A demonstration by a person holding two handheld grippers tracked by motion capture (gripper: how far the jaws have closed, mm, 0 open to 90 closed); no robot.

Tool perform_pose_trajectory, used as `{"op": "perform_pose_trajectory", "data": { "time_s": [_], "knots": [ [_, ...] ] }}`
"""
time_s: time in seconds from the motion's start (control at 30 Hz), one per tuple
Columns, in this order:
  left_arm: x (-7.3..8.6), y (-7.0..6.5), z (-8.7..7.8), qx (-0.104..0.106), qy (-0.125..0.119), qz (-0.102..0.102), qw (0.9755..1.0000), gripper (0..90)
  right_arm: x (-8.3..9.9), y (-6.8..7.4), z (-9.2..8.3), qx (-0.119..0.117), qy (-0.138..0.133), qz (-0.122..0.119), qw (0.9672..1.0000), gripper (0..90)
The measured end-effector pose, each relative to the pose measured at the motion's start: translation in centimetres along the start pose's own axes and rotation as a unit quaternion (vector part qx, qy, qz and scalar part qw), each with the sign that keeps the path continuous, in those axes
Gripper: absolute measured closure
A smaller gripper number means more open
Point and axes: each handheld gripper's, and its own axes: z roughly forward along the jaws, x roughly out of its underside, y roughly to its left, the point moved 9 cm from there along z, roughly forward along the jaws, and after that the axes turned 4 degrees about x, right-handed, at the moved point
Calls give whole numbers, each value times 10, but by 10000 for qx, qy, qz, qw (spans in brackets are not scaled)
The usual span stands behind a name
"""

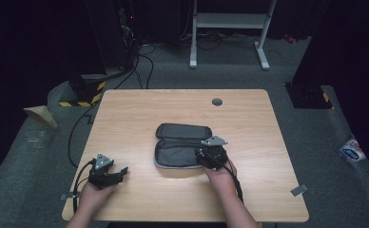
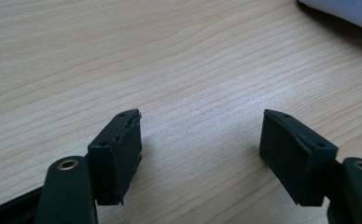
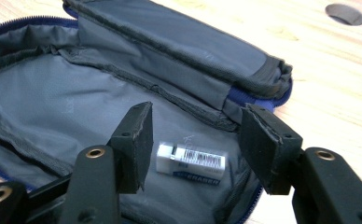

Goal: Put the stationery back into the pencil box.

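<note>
A grey pencil case (image 1: 180, 145) lies unzipped and spread flat at the middle of the wooden table (image 1: 125, 118). In the right gripper view its grey lining (image 3: 53, 112) and blue zip edge show, and a white eraser (image 3: 191, 161) with a barcode sleeve lies inside on the near half. My right gripper (image 3: 193, 135) (image 1: 212, 154) hangs open just above the eraser, jaws on either side of it without touching. My left gripper (image 1: 107, 172) (image 2: 200, 140) rests open over bare wood near the table's front left, nothing between its jaws.
A round grey cable hole (image 1: 217, 101) (image 3: 345, 13) sits in the table's far side. A white desk frame (image 1: 230, 28) and cables stand on the floor behind. A pale edge (image 2: 342, 11) shows at the top right of the left gripper view.
</note>
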Motion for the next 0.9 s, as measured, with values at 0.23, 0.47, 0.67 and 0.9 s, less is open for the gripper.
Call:
{"op": "perform_pose_trajectory", "data": {
  "time_s": [0.23, 0.47, 0.67, 0.9],
  "knots": [
    [0, 0, 0, 7, 0, 3, 10000, 297, -2, -9, -11, 65, -112, 112, 9999, 439],
    [0, 0, 0, 18, -2, 8, 10000, 297, 3, -29, -30, 234, -323, 249, 9989, 441],
    [0, 0, 0, 18, -3, 8, 10000, 297, 20, -53, -43, 510, -408, 329, 9973, 441],
    [0, 0, 0, 4, 1, 5, 10000, 297, 56, -78, -49, 666, -308, 528, 9959, 402]
  ]
}}
